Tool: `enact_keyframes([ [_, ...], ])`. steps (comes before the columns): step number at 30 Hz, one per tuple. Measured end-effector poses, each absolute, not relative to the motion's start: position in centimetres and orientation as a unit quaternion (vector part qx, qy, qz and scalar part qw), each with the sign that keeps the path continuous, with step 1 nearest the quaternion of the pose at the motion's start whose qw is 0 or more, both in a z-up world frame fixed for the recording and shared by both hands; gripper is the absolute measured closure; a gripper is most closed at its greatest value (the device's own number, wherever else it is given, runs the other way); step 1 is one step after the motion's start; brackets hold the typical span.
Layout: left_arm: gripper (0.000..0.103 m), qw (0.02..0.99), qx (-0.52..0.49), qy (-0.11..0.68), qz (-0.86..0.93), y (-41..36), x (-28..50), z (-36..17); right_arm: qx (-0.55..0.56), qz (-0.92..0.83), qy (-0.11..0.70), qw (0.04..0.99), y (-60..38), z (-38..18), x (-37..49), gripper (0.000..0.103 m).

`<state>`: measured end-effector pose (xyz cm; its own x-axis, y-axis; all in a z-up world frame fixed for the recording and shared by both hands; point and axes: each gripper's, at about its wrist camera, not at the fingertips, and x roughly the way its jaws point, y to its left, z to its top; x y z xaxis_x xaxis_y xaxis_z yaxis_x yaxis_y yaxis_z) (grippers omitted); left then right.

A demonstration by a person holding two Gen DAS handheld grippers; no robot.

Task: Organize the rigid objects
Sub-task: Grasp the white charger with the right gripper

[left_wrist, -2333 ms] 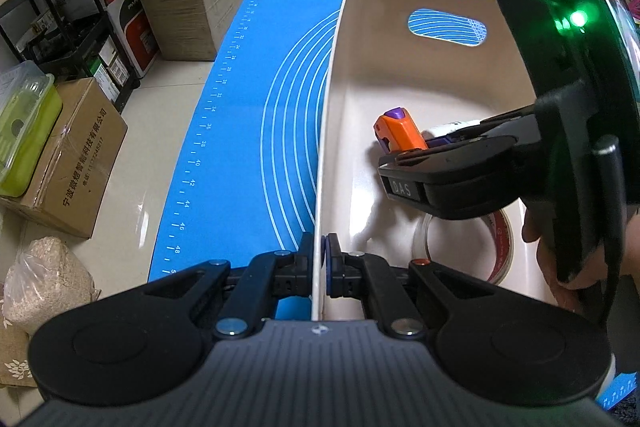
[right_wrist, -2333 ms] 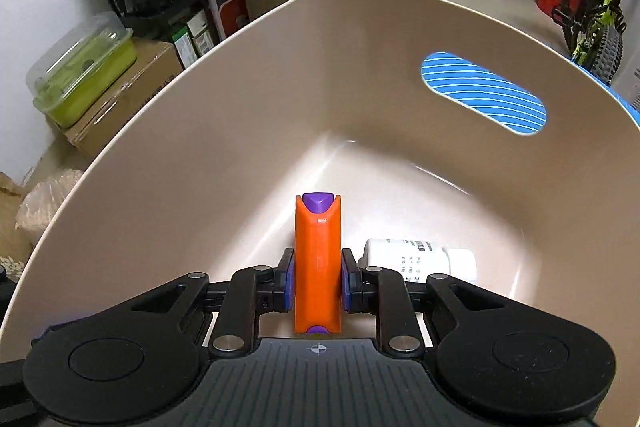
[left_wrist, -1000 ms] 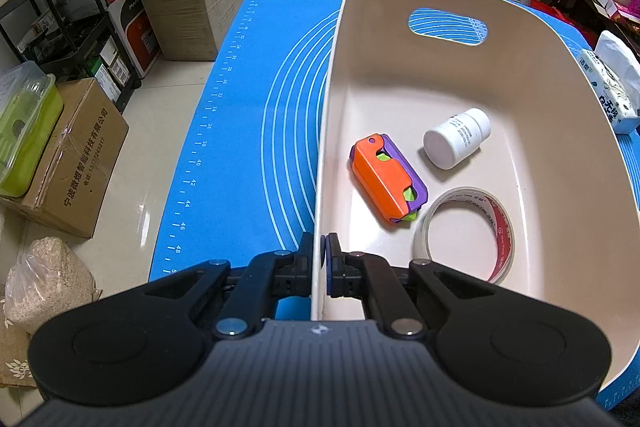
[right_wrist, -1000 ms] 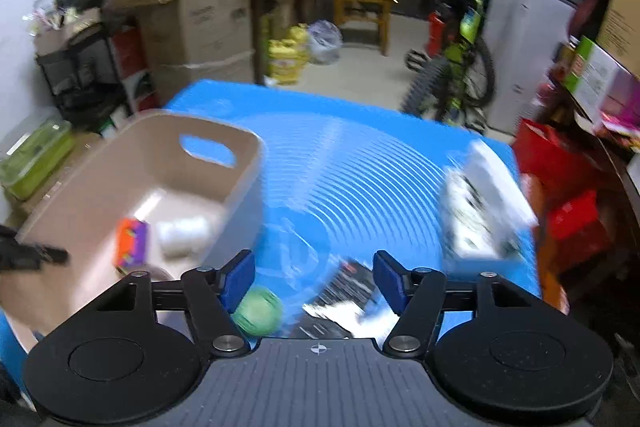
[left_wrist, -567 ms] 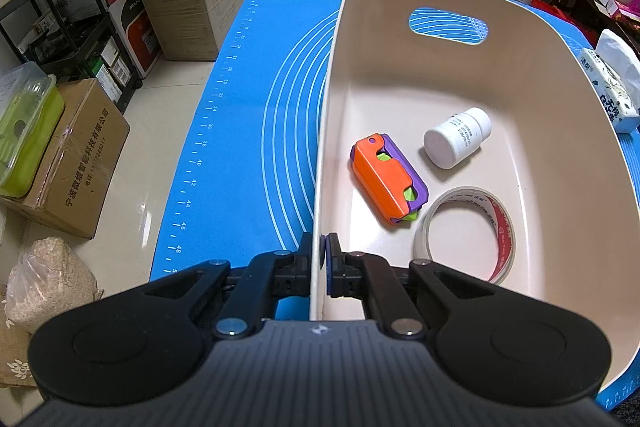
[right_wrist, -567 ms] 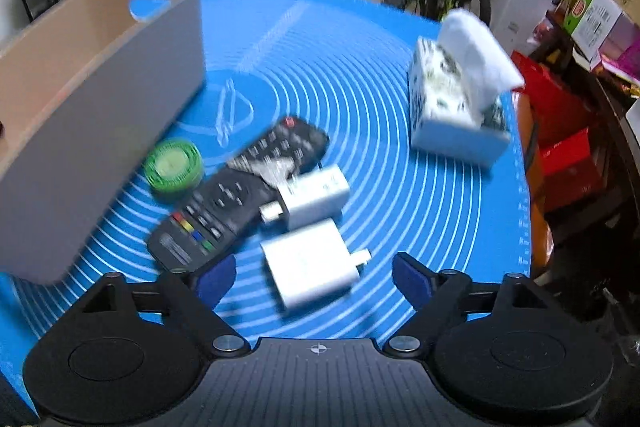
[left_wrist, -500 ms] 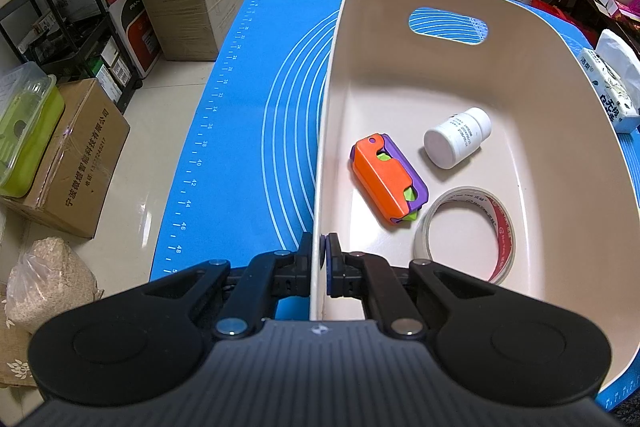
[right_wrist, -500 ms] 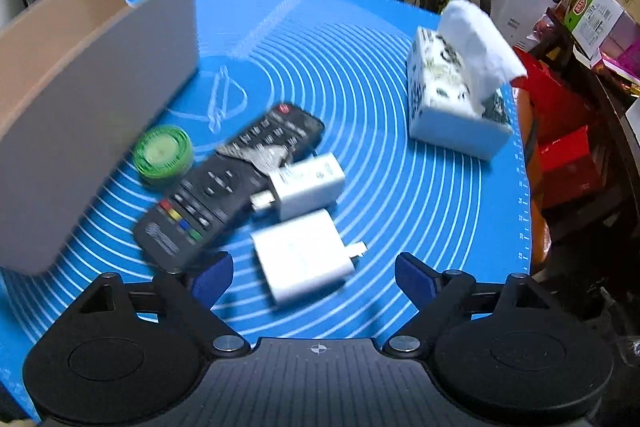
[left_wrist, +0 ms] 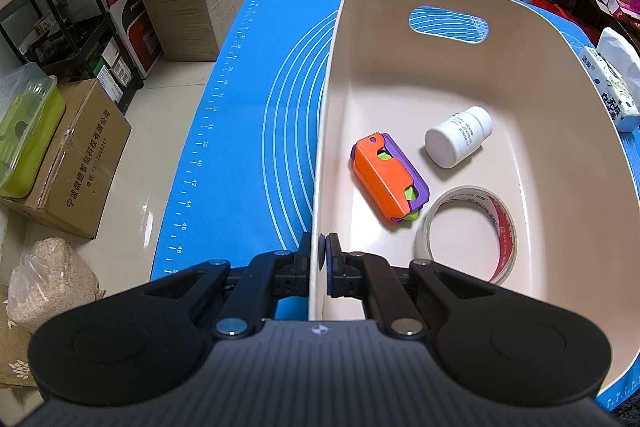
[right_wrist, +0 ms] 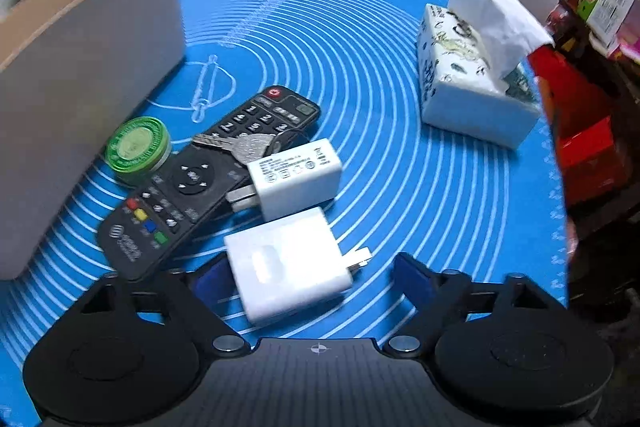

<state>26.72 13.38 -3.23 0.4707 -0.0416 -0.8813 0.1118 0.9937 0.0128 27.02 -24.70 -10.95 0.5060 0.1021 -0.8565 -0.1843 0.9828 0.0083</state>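
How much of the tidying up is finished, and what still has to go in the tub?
Done: the orange toy, white bottle and tape roll lie in the tub, whose rim the left gripper pinches.

In hand: nothing yet. The right gripper is open around the nearer white charger, jaws just narrowing, not yet gripping.

Left: both chargers, the remote, keys and green tin.

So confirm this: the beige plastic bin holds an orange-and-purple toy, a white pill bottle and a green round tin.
Not quite. The third item in the beige plastic bin is a roll of clear tape, as the left wrist view shows. The green round tin sits outside on the blue mat, in the right wrist view.
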Motion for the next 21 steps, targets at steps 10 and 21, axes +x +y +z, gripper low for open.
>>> enact_keyframes([
  [10,0.095,0.857,0.033,0.513,-0.045,13.3,26.8,-3.2,-0.045,0.064,0.45,0.889,-24.4,-10.2,25.3,0.031],
  [21,0.095,0.857,0.033,0.513,-0.045,13.3,26.8,-3.2,-0.073,0.041,0.357,0.93,-22.6,-3.6,24.4,0.031],
])
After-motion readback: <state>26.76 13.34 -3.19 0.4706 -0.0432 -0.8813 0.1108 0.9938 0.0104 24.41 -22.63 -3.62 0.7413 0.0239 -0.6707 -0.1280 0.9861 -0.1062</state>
